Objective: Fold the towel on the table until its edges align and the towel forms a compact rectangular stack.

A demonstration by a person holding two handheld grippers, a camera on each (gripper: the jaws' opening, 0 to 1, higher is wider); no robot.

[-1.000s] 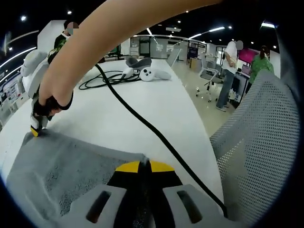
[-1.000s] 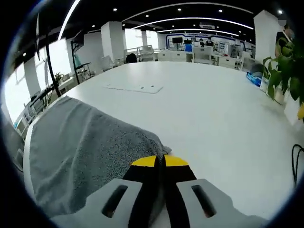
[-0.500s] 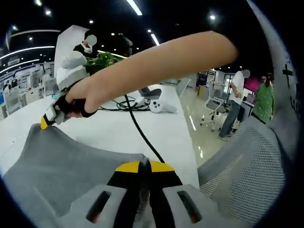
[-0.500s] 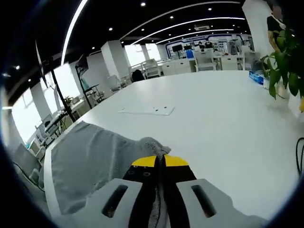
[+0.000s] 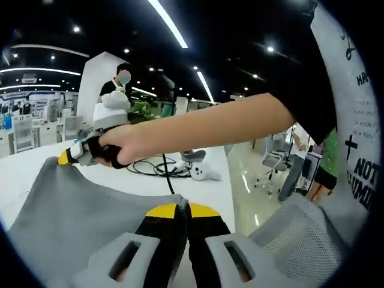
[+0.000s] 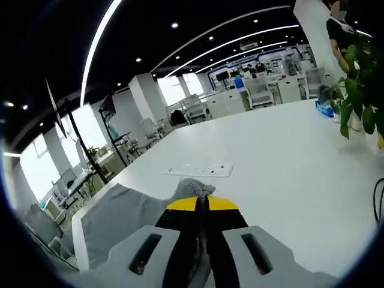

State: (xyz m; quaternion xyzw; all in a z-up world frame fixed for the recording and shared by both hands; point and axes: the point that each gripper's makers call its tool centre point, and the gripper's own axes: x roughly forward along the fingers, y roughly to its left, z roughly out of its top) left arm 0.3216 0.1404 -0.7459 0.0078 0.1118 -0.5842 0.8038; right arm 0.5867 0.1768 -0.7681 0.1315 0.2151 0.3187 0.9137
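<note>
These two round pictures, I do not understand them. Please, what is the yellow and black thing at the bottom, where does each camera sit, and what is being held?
There is no robot here. A person holds one hand-held gripper in each hand, and a small fisheye camera rides on each, looking forward along its two jaws. That explains the round shape.

In the left gripper view, the yellow-tipped part at the bottom is the left hand-held gripper, shut on one corner of a grey towel. The person's arm crosses the picture, and its hand holds the right hand-held gripper at another towel corner.

The right gripper view looks along the right hand-held gripper, also shut on the towel. The towel hangs lifted between the two, above a large white table. On the table lie black cables and a flat white sheet.
</note>
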